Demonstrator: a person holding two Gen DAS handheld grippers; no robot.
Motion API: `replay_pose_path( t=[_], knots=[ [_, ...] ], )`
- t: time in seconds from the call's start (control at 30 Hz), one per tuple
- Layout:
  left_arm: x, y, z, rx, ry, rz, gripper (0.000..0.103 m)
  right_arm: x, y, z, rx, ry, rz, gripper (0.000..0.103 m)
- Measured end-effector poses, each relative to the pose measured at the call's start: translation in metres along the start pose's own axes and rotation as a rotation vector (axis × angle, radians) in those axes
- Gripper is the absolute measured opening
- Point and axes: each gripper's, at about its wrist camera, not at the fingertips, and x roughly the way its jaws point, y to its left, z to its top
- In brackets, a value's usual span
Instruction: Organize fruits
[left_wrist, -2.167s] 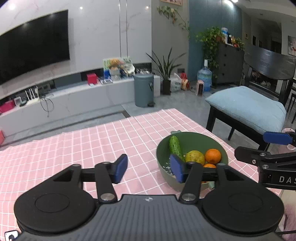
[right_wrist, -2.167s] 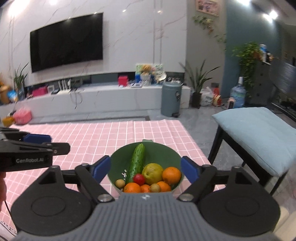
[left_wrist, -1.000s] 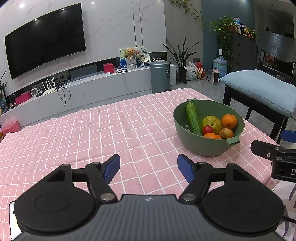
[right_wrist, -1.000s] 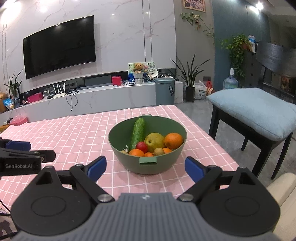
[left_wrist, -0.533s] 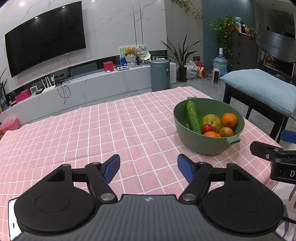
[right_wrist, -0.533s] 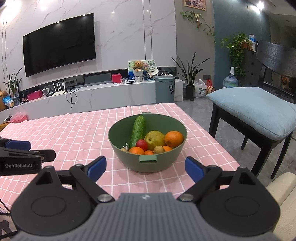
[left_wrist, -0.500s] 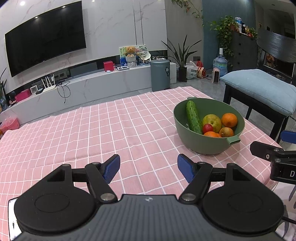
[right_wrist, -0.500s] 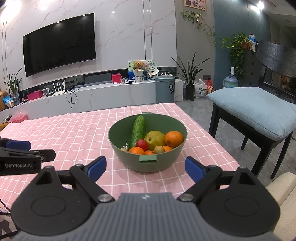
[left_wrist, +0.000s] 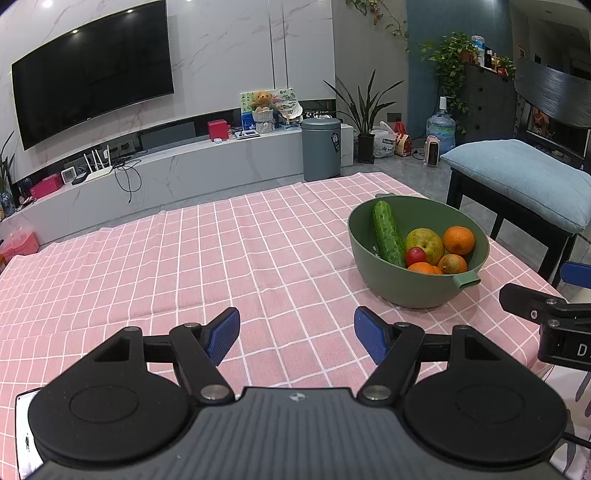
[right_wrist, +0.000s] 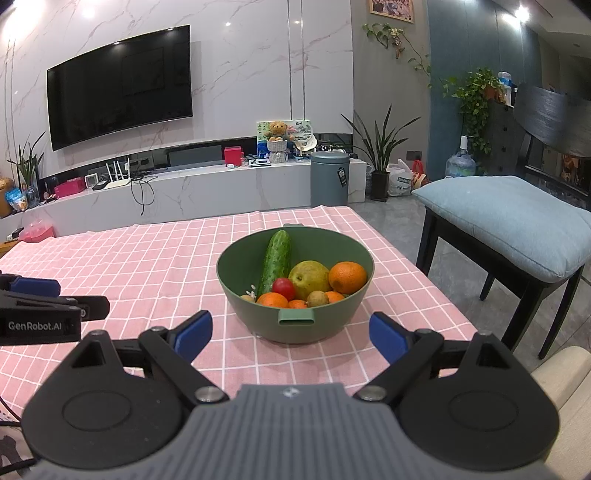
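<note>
Pink checked tablecloth covers the work surface, with the green bowl as the landmark for all positions below. Nearest the viewer, the right gripper hovers just in front of the bowl's near handle, its jaws spread wide and released, grasping nothing. The left gripper hangs over bare cloth to the left of the bowl and nearer than it, likewise spread and empty.

Inside the bowl lies the task's produce: a cucumber leaning against the far-left wall, a red tomato at centre, a pear behind it, one orange at the right wall, and smaller oranges and a kiwi crowded against the near wall. No fruit lies on the cloth outside the bowl.

Beyond the bowl, across the floor, stand a grey bin, a cushioned bench to the right, and a wall television.

Probable hazards: the round fruits touch one another, so a pick may nudge neighbours and roll them; a jaw catching the rim could tip or slide the bowl on the loose cloth, which sits near the table's right edge; the soft tomato may bruise under a hard squeeze.
</note>
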Motion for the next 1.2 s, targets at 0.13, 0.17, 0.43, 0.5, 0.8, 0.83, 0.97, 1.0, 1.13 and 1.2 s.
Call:
replay_pose_path(
  t=[0.13,0.17,0.43,0.5,0.8,0.83,0.97,1.0,1.13,1.2],
  knots=[
    [0.0000,0.0003,0.0001,0.001,0.000,0.000,0.083,-0.0004,0.0000,-0.0001,0.000,-0.001,0.000,0.088],
    [-0.0003,-0.0001,-0.0005,0.001,0.001,0.000,0.083,-0.0004,0.0000,-0.0001,-0.001,-0.001,0.000,0.088],
    [0.0005,0.0002,-0.0010,-0.002,0.004,0.001,0.083,-0.0004,0.0001,-0.0001,-0.001,0.000,0.000,0.088],
    [0.0007,0.0005,-0.0007,-0.002,0.004,0.000,0.083,-0.0003,0.0000,-0.0002,-0.001,0.000,0.000,0.088],
    [0.0023,0.0012,-0.0006,-0.006,0.010,0.003,0.083,-0.0003,0.0003,-0.0002,-0.002,0.000,0.000,0.088],
    [0.0021,0.0009,-0.0009,-0.007,0.011,0.003,0.083,-0.0003,0.0004,-0.0002,-0.002,0.000,0.000,0.088],
    [0.0019,0.0007,-0.0009,-0.007,0.012,0.003,0.083,-0.0007,0.0004,-0.0002,-0.003,0.000,0.000,0.088],
    [0.0021,0.0012,-0.0005,-0.006,0.011,0.003,0.083,-0.0007,0.0001,-0.0004,-0.003,0.000,0.000,0.088],
    [0.0021,0.0016,-0.0003,-0.007,0.011,0.003,0.083,-0.0007,0.0006,-0.0002,-0.004,0.000,0.000,0.088],
    [0.0021,0.0018,-0.0002,-0.007,0.011,0.002,0.083,-0.0007,0.0005,-0.0003,-0.004,0.001,0.000,0.088]
  ],
)
